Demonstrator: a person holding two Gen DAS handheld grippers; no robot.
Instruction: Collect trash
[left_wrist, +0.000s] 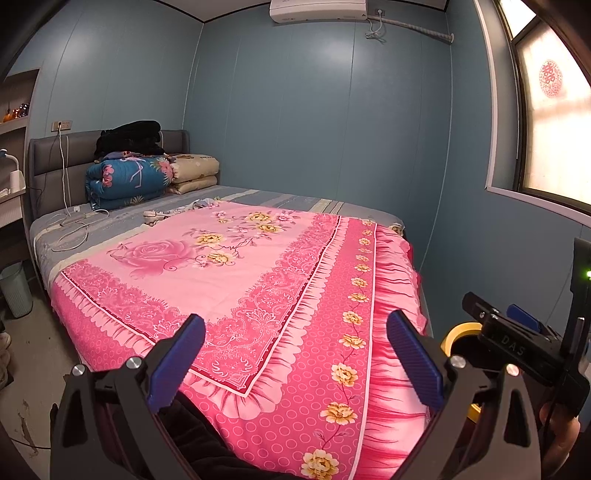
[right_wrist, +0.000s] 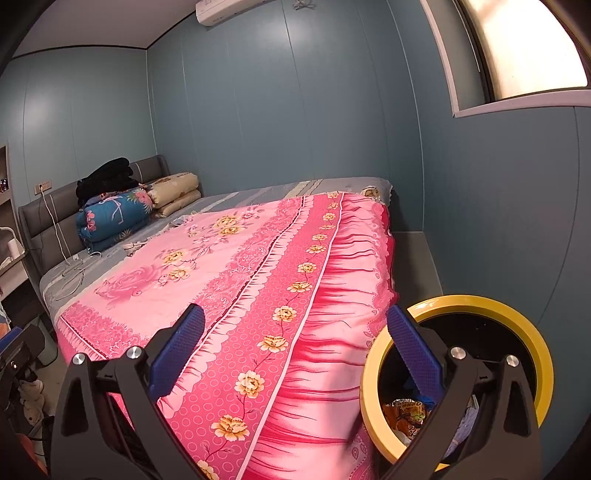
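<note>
A yellow-rimmed bin (right_wrist: 532, 332) stands at the foot corner of the bed, low on the right in the right wrist view. An orange wrapper (right_wrist: 404, 415) and other scraps lie inside it. My right gripper (right_wrist: 295, 317) is open and holds nothing; its right finger hangs over the bin's mouth. My left gripper (left_wrist: 295, 321) is open too, empty, above the pink floral bedcover (left_wrist: 236, 266). The bin's rim (left_wrist: 458, 330) shows in the left wrist view behind the right gripper's body (left_wrist: 517, 332). Small pale items (left_wrist: 173, 214) lie at the cover's far edge, too small to identify.
Folded quilts (left_wrist: 125, 177) and dark clothes are stacked at the grey headboard. White cables (left_wrist: 70, 221) trail over the bed's left side. A pale ribbed waste bin (left_wrist: 14, 291) stands on the floor at left, next to shelves. Blue walls enclose the bed's far side, with a window at right.
</note>
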